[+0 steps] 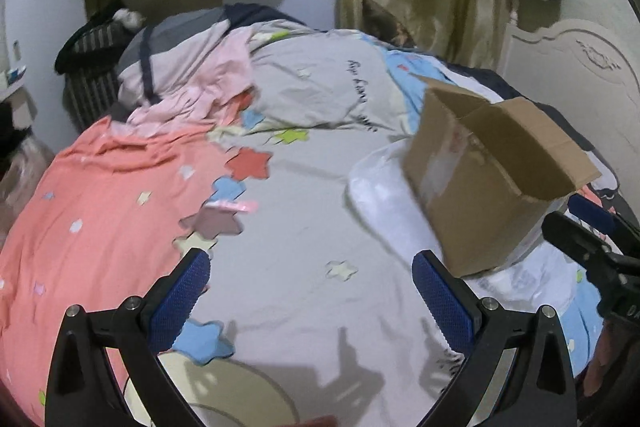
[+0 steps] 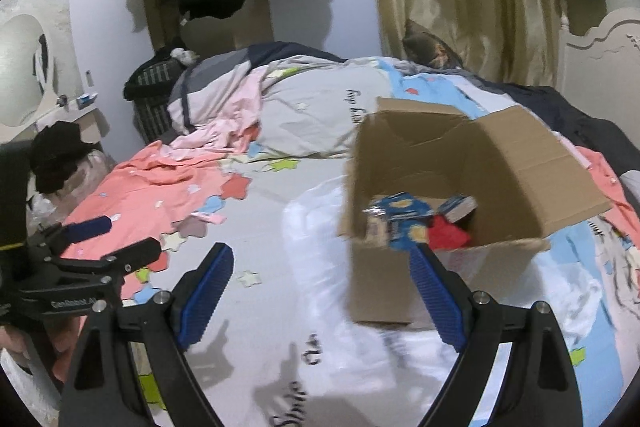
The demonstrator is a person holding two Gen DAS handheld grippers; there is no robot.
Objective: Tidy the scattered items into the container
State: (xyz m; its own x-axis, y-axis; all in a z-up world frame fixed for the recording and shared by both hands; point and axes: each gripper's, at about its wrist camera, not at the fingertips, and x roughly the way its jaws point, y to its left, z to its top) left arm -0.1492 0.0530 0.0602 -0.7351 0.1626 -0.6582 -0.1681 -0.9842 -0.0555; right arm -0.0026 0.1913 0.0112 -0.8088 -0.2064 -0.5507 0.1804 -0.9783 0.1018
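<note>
Right wrist view: right tool (image 2: 320, 291) wide, empty; left tool (image 1: 312, 303) likewise wide, empty; cardboard box (image 2: 400, 283) just beyond, resting on a soft white plastic bag (image 2: 312, 227) atop the bed (image 2: 260, 291); blue packets (image 2: 404, 215) already inside; risk judged: box tips on slippery footing if nudged; pink hair clip (image 1: 236, 206) farther left, easily missed among star prints.

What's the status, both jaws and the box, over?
Left gripper and right gripper open, empty. Cardboard box upright on white bag, flaps open, blue packets inside. Nothing blocking the opening.
</note>
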